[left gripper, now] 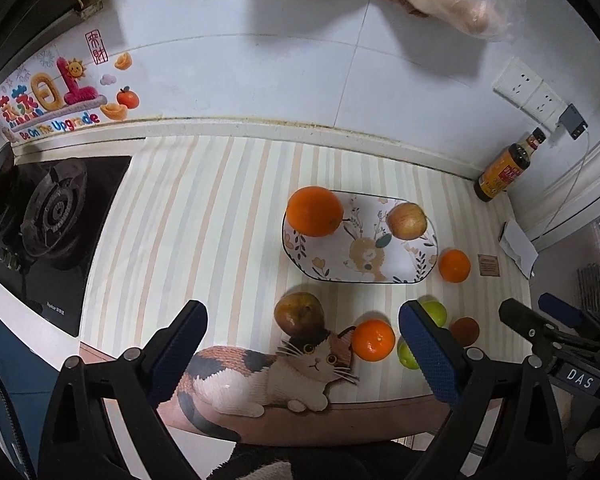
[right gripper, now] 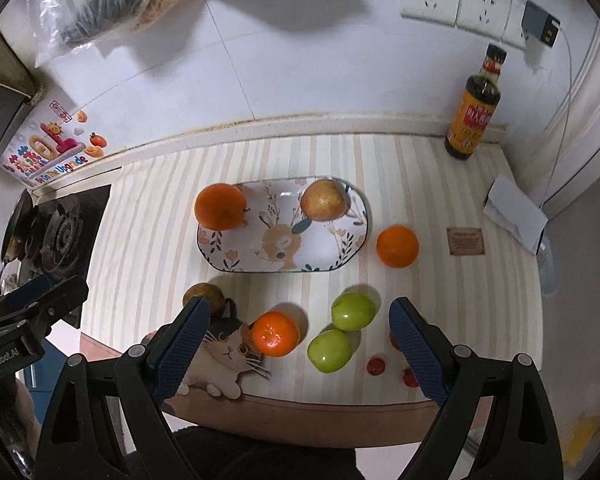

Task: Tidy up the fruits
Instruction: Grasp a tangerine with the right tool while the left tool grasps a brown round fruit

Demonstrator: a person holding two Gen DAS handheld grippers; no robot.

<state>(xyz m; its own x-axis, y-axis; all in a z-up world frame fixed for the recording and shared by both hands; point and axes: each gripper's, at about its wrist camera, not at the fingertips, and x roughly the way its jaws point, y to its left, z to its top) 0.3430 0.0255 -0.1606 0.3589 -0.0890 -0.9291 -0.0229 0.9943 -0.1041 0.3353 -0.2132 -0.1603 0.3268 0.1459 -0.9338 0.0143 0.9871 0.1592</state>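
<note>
Fingers (right gripper: 418, 350) of both hands' tools gape wide, empty, above the worktop (right gripper: 440, 184), probably choosing among loose fruit, since only an orange (right gripper: 220, 206) and apple (right gripper: 324, 199) sit on the plate (right gripper: 284, 258).

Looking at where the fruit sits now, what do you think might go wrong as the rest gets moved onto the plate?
The large orange sits at the plate rim's left end and might roll off if nudged. The two green fruits touch, so gripping one may push the other toward the cherry tomatoes near the mat's edge.
</note>
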